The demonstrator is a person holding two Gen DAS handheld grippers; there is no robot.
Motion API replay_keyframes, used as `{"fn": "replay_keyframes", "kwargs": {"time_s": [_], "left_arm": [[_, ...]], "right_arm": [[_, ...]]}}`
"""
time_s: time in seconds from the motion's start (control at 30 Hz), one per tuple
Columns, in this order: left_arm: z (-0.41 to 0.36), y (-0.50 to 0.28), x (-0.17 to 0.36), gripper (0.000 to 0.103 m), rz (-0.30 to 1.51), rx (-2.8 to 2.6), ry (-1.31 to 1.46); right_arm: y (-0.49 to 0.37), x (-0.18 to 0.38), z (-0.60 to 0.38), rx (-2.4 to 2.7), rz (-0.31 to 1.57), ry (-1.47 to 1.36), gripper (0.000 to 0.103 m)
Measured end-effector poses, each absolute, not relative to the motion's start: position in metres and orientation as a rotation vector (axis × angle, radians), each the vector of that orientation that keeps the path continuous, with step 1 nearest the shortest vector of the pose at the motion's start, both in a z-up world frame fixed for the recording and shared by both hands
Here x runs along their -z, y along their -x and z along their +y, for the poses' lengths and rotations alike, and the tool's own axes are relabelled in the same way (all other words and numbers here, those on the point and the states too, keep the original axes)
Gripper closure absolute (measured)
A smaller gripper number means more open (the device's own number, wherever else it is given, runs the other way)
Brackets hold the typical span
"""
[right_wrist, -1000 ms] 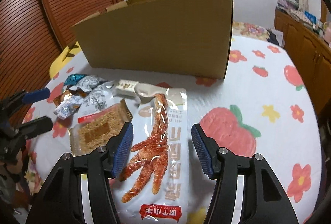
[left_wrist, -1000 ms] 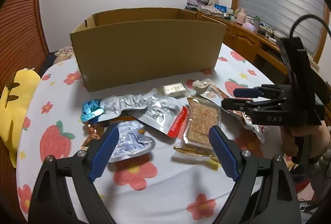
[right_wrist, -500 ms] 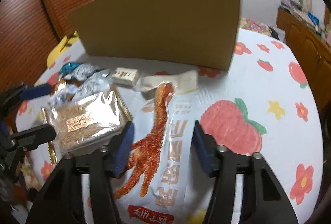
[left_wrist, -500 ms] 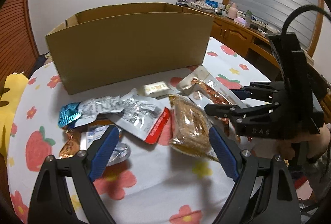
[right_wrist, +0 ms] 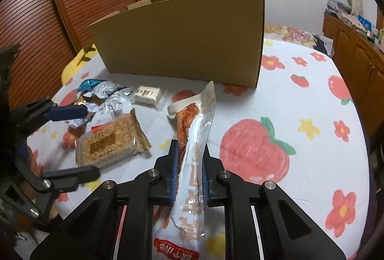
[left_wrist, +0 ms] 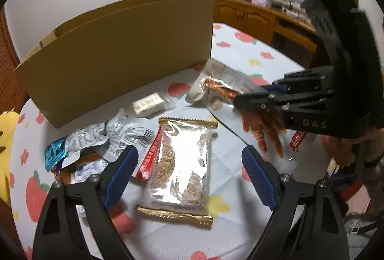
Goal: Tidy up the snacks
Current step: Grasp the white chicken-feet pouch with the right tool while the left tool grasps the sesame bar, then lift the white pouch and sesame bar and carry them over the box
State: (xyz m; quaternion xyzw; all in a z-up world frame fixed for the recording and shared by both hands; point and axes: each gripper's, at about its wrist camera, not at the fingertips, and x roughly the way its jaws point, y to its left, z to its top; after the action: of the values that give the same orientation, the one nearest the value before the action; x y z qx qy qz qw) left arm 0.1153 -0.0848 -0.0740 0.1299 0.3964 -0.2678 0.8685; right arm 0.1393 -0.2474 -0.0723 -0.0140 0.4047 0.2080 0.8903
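My right gripper (right_wrist: 189, 164) is shut on the chicken-feet snack packet (right_wrist: 194, 130). Its jaws are closing hard, squeezing the packet narrow, and the packet's far end curls up off the cloth. The left wrist view shows that gripper (left_wrist: 254, 94) at the right, holding the packet (left_wrist: 220, 87). My left gripper (left_wrist: 189, 156) is open, with its fingers either side of a gold-edged crumbly bar packet (left_wrist: 182, 164) and not touching it. The tall cardboard box (left_wrist: 120, 51) stands behind the snacks.
Crumpled silver wrappers (left_wrist: 115, 135), a blue-ended wrapper (left_wrist: 54, 156) and a small white bar (left_wrist: 148, 103) lie left of the bar packet. A yellow plush (left_wrist: 4, 139) sits at the left edge. A wooden cabinet (left_wrist: 264, 19) stands beyond the strawberry-print cloth (right_wrist: 264, 151).
The right gripper's jaws closed onto the chicken-feet packet, pinching it narrow. The left gripper moved right, from the silver wrappers to over the bar packet.
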Motion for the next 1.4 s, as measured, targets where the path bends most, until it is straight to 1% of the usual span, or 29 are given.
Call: {"fn": "replay_keyframes", "kwargs": {"time_s": [0.1,0.17,0.27,0.33,0.63,0.67,0.77,1.13,1.4], "left_arm": [[-0.087,-0.12,0.079,0.026,0.856,0.554,-0.295],[-0.087,-0.124,0.08,0.04,0.874,0.552,-0.286],[-0.086,-0.131,0.081,0.047,0.906,0.555,-0.267],[-0.085,-0.133,0.082,0.05,0.922,0.554,-0.263],[-0.088,-0.134,0.086,0.05,0.955,0.573,-0.275],[-0.089,-0.133,0.086,0.057,0.95,0.571,-0.278],[-0.089,-0.13,0.085,0.061,0.935,0.575,-0.285],[-0.059,-0.108,0.067,0.062,0.84,0.538,-0.164],[-0.042,-0.101,0.065,0.062,0.8,0.511,-0.111]], "right_arm": [[-0.139,0.074,-0.247,-0.431,0.836,0.03,0.088],[-0.139,0.077,-0.247,-0.427,0.834,0.032,0.086],[-0.141,0.081,-0.254,-0.439,0.843,-0.009,0.086],[-0.142,0.082,-0.255,-0.443,0.844,-0.014,0.085],[-0.142,0.084,-0.254,-0.44,0.846,-0.011,0.081],[-0.143,0.084,-0.253,-0.441,0.849,-0.01,0.08],[-0.145,0.085,-0.252,-0.453,0.862,-0.011,0.076],[-0.145,0.087,-0.249,-0.465,0.873,0.006,0.072],[-0.144,0.087,-0.244,-0.453,0.868,0.047,0.07]]}}
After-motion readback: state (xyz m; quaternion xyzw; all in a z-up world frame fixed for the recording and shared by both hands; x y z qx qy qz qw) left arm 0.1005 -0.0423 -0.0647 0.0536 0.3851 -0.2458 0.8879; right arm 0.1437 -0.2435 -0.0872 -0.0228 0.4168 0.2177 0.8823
